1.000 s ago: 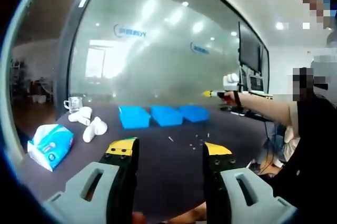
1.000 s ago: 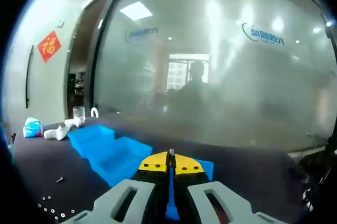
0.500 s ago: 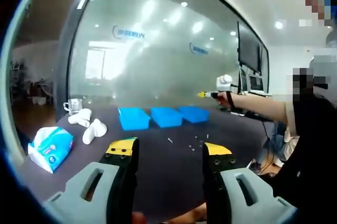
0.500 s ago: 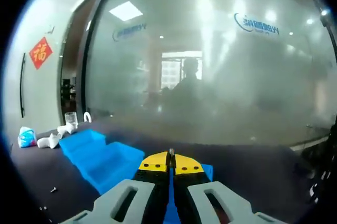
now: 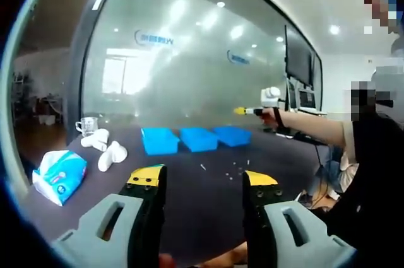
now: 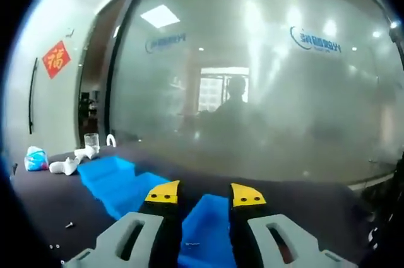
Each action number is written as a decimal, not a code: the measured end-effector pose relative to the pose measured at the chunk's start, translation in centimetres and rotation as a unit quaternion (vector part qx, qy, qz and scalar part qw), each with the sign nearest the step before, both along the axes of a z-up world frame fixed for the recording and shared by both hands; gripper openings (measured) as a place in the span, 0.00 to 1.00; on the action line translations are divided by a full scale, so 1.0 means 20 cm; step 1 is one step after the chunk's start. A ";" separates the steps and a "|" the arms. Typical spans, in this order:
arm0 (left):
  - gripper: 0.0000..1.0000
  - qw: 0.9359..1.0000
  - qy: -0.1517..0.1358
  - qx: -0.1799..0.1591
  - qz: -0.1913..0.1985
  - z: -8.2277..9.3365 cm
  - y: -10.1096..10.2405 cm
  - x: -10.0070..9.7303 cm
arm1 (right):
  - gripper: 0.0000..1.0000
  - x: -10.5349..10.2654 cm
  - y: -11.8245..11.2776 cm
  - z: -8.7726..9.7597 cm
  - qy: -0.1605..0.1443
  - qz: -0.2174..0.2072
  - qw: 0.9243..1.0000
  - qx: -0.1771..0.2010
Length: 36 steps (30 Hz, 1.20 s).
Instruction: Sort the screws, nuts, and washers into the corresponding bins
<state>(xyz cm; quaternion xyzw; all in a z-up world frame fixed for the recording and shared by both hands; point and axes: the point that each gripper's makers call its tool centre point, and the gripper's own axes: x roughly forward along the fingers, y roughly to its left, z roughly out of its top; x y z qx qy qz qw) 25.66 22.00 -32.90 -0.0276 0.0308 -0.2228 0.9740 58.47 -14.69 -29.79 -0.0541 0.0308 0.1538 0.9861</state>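
- My left hand-held gripper (image 5: 201, 180) stands wide open with nothing between its yellow-tipped jaws, held above the near part of the dark desk (image 5: 189, 198).
- Ahead of it, three blue bins (image 5: 198, 139) sit in a row across the desk, touching or nearly touching one another.
- Between my left hand-held gripper and the bins lies a loose scatter of small hardware (image 5: 237, 167); it is too small to tell screws from nuts or washers.
- To the left of that gripper I see a blue tissue pack (image 5: 60, 175), and beyond it some white rolled items (image 5: 107, 151) and a clear glass mug (image 5: 87, 125).
- Off to the right, an outstretched arm holds my right hand-held gripper (image 5: 241, 111) in the air above the right end of the bin row.
- In the right gripper view, my right hand-held gripper (image 6: 204, 193) has its jaws parted and nothing gripped.
- It hangs directly over a blue bin (image 6: 208, 227), with the other bins (image 6: 117, 180) running off to its left.
- A small dark piece (image 6: 191, 243) lies in the bin under that gripper; I cannot tell what kind.
- More hardware (image 6: 69, 224) lies on the desk down to the left of it.
- A frosted glass wall (image 6: 252, 91) stands behind the desk.
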 end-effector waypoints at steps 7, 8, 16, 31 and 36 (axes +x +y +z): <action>0.46 1.000 -0.002 -0.005 -0.002 0.01 0.00 0.02 | 0.29 -0.20 0.08 0.04 -0.012 0.035 0.999 0.008; 0.46 1.000 -0.002 -0.004 -0.002 0.01 0.00 0.02 | 0.29 -0.24 0.10 0.05 -0.011 0.046 0.999 0.018; 0.46 1.000 -0.003 -0.006 -0.013 0.01 -0.04 0.05 | 0.30 -0.58 0.22 0.14 -0.030 0.099 0.992 0.069; 0.46 0.999 -0.006 0.001 -0.031 0.02 -0.12 0.06 | 0.29 -1.02 0.12 0.08 -0.050 0.104 0.991 0.067; 0.46 0.999 -0.003 0.003 -0.033 0.01 -0.13 0.06 | 0.29 -1.14 0.02 0.02 -0.051 0.085 0.993 0.065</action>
